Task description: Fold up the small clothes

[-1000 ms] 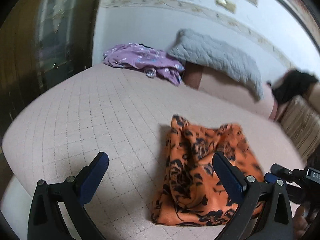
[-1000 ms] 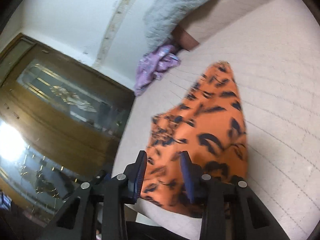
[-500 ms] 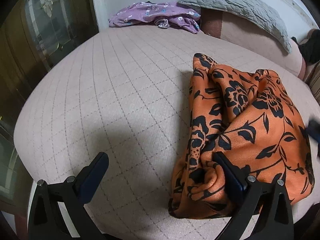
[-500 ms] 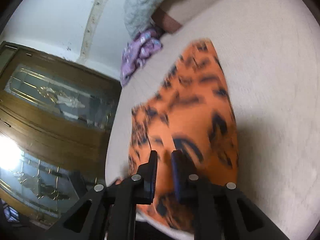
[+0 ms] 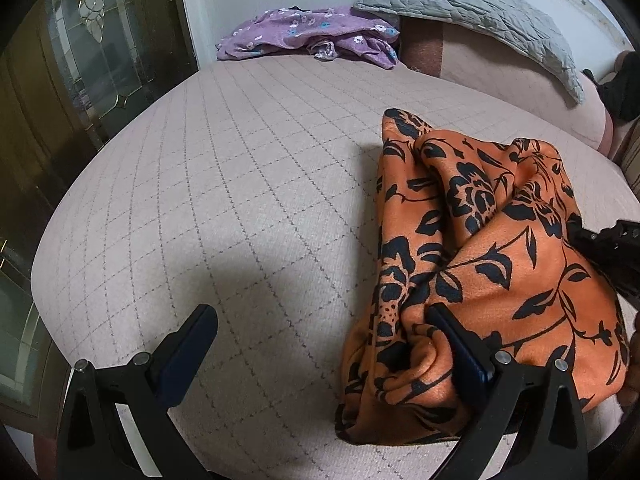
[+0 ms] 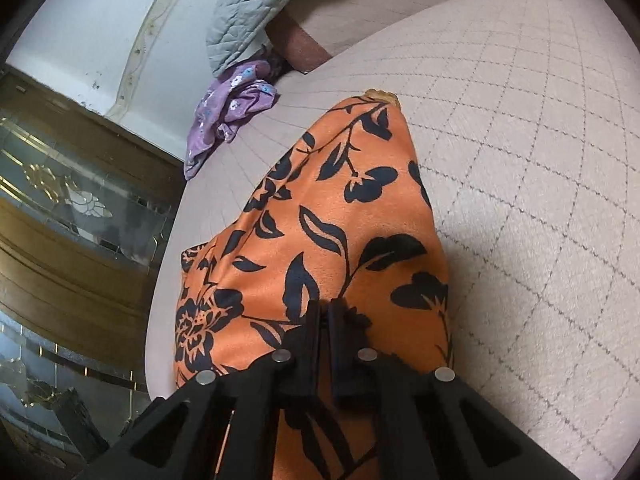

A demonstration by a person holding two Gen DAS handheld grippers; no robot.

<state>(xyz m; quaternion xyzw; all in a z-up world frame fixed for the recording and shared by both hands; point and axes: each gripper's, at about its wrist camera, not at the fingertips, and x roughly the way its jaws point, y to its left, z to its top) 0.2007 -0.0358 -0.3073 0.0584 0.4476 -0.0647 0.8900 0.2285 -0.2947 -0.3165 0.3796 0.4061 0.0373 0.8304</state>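
Left wrist only: left gripper (image 5: pixel 320 330) wide open, orange garment (image 5: pixel 492 264) at 3 o'clock. Right gripper (image 6: pixel 325 310) pinching it. Garments: two, purple one (image 5: pixel 308 34) at 12.

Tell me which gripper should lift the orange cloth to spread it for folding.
Right. The right gripper is already shut on the orange cloth, its jaws having just closed on the fabric. The left gripper is wide open; only one finger touches a fold.

Your left gripper (image 5: pixel 320 336): black angular plastic frame, dark blue flat pads (image 5: pixel 188 350), silver round screw heads on each arm, white strip on the near left arm. Your right gripper (image 6: pixel 325 316): same black frame, four silver screws in a row, triangular cut-outs near the base
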